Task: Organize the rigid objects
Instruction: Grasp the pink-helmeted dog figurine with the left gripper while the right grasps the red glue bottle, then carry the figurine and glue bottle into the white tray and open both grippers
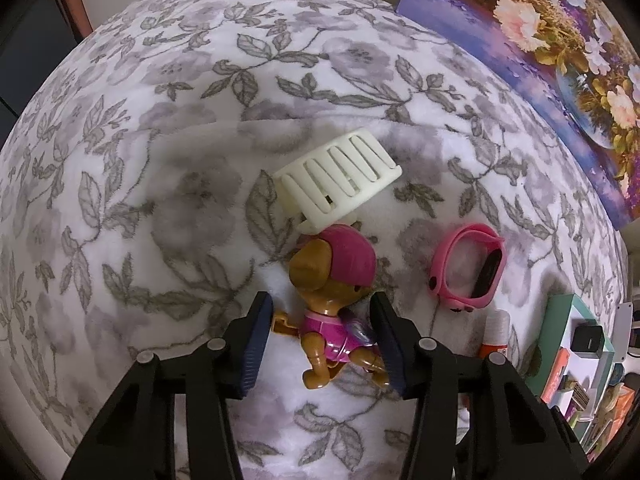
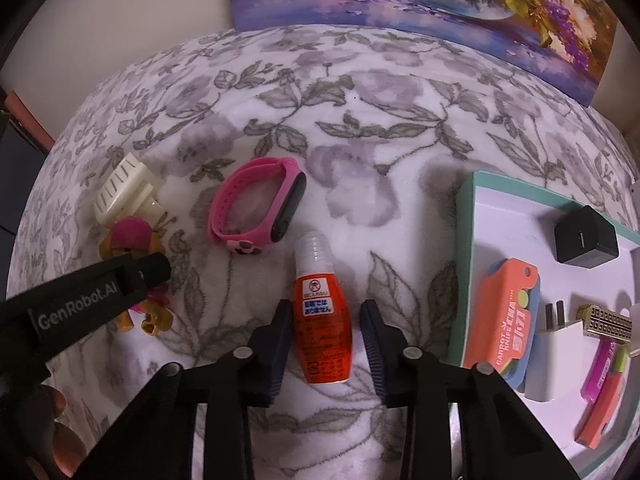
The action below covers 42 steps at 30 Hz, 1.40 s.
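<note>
Across a soft blanket [image 2: 352, 168] printed with grey flowers and leaves, a floral painting [image 2: 420, 4] leans on the pale wall behind. Left gripper [image 1: 320, 340] straddles the toy dog [image 1: 332, 296], pads seemingly touching it; right gripper [image 2: 322, 344] brackets the orange bottle [image 2: 320, 312], narrow gaps showing. Beside them: pink wristband [image 2: 256, 208], cream clip [image 1: 340, 176], teal-rimmed tray [image 2: 464, 264].

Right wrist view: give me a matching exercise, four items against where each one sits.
Items:
1. orange bottle
2. pink wristband
3. black cube
4. toy puppy

Places:
A. inside the teal-rimmed tray
B. between the left tongs
C. between the right tongs
D. on the blanket beyond the bottle's cap

Pairs: 1-C, 2-D, 3-A, 4-B
</note>
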Tool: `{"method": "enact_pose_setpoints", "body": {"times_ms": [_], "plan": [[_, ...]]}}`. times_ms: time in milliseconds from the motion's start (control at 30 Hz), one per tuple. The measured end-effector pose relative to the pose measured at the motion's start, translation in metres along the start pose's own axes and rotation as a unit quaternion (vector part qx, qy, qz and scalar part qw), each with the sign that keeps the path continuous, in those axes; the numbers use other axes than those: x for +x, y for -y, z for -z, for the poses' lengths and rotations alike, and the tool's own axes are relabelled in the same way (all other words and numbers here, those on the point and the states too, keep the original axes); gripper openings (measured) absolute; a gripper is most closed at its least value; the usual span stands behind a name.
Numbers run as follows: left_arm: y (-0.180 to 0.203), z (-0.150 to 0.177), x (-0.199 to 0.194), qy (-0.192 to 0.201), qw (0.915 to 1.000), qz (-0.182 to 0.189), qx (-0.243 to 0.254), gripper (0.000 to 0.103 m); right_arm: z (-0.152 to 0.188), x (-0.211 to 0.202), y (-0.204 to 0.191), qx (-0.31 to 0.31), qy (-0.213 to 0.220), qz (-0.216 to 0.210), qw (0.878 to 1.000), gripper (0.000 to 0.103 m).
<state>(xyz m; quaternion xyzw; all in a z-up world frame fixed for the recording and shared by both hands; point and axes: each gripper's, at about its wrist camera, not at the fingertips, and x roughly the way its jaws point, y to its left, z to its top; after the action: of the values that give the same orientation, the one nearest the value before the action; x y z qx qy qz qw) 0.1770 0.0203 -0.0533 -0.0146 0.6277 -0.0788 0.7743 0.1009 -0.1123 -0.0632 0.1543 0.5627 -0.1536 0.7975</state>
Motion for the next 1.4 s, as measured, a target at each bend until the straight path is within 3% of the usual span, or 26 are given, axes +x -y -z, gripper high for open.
{"method": "enact_pose_setpoints", "body": {"times_ms": [400,633,933,1400], "plan": [[0.012,0.022,-0.018,0.003,0.9997,0.021,0.008,0.052,0.024,-0.013,0.013,0.01,-0.013,-0.018,1.0,0.032],[0.015,0.031,-0.045,0.032,0.9991,0.026,0.012,0.052,0.033,-0.031,0.024,0.024,-0.013,-0.034,0.999,0.031],[0.021,0.031,-0.081,0.076,0.9962,0.04,0.014,0.052,0.037,-0.065,0.038,0.033,0.009,-0.051,0.998,0.025],[0.042,0.049,-0.123,0.122,0.9902,0.056,0.04,0.052,0.04,-0.108,0.052,0.054,0.058,-0.077,0.994,0.025]]}}
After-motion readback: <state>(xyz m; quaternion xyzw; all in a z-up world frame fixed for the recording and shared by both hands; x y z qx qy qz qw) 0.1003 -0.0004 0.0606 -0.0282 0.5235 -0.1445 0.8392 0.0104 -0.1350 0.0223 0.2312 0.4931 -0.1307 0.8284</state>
